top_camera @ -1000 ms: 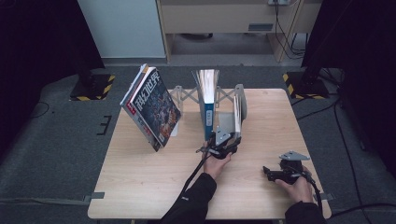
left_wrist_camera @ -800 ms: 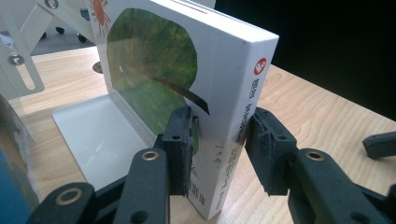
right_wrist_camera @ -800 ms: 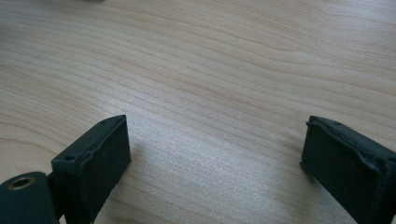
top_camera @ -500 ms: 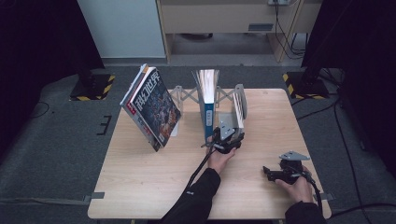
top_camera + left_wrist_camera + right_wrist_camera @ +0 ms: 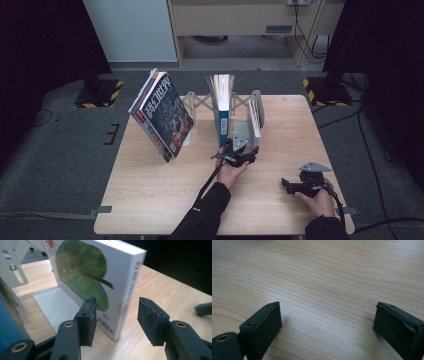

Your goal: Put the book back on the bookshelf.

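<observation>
Left gripper (image 5: 117,320), jaws wide, straddles the white book's (image 5: 100,282) spine for gripping. Right gripper (image 5: 295,186), also wide, idles at table's (image 5: 150,200) 5 o'clock.

Count: 2 tongs, left tongs (image 5: 239,156) & right tongs (image 5: 300,185), 1 per hand. Books standing in the rack: 4, i.e. 2 leaning books (image 5: 162,117) at the left end, 1 blue-spined book (image 5: 222,112) mid, 1 white book (image 5: 255,117) w/ green cover at right. 1 expanding rack (image 5: 197,102). 1 surface (image 5: 150,200). 2 black-yellow striped bases (image 5: 97,92) on the floor.
</observation>
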`<state>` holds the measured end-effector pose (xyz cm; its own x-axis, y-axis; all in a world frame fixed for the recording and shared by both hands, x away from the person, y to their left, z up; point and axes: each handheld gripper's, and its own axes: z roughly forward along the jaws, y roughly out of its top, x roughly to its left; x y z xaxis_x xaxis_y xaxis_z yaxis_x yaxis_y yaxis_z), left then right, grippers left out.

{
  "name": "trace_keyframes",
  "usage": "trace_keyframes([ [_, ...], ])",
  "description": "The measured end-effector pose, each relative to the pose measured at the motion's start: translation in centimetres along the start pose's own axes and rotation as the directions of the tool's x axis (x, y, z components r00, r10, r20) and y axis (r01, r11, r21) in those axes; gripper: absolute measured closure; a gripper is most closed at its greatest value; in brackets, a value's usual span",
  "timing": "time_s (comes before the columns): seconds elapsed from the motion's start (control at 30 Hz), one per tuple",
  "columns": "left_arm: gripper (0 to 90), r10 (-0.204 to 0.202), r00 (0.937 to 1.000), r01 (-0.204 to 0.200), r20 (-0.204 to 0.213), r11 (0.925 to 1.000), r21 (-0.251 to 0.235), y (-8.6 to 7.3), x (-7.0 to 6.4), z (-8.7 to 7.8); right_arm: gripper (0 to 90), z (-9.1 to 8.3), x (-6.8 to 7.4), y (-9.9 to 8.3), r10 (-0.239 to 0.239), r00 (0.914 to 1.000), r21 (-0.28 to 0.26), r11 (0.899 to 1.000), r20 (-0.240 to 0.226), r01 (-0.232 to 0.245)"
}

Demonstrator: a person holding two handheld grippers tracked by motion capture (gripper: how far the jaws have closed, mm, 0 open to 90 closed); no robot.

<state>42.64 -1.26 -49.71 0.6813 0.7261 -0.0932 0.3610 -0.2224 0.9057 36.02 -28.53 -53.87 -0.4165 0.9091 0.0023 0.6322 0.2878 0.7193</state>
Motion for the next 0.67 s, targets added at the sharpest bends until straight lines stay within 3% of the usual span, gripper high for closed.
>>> trace_keyframes([
  [0.1,43.2,0.03,0.9994,-0.031,0.018,0.9989,0.035,-0.2,-0.1,-1.1,8.1,0.0,0.0,0.0,0.0,1.0,0.0,1.0,0.0,0.0],
  [0.2,40.5,0.017,0.9989,-0.02,0.043,0.9979,0.061,-0.7,0.1,-2.1,8.1,0.0,0.0,0.0,0.0,1.0,0.0,1.0,0.0,0.0],
  [0.33,37.2,0.075,0.9968,-0.078,0.027,0.9908,0.11,-1.4,0.4,-3.6,8.0,0.0,0.0,0.0,0.0,1.0,0.0,1.0,0.0,0.0],
  [0.67,30.2,0.08,0.9953,-0.089,0.054,0.9787,0.185,-2.9,2.1,-6.7,7.8,0.0,0.0,0.0,0.002,1.0,0.0,1.0,0.001,-0.002],
])
